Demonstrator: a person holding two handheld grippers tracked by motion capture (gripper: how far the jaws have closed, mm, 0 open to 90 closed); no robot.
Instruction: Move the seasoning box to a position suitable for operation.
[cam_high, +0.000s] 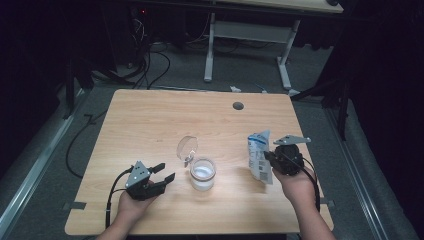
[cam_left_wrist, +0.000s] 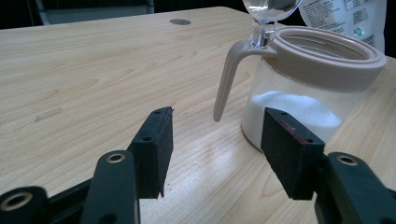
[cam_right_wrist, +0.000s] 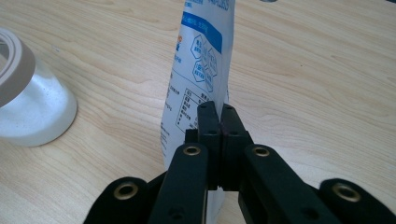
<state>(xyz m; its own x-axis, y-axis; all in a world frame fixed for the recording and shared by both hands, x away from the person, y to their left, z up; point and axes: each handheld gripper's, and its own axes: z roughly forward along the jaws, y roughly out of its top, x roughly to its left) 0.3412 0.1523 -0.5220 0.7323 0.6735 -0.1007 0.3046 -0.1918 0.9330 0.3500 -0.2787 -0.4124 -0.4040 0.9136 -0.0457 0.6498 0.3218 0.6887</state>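
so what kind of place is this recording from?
Probably a lab or data-collection room, not a kitchen: a bare wooden table with a cable hole, loose cables on the grey floor, dark surroundings, another desk's white legs behind.

The left gripper (cam_high: 162, 179) rests low near the desk's (cam_high: 150, 115) front edge, left of centre, its jaws standing apart with nothing between them. The right gripper (cam_high: 267, 159) is held near the right edge, its jaws pressed together, pinching a thin bag (cam_high: 260, 155) upright.
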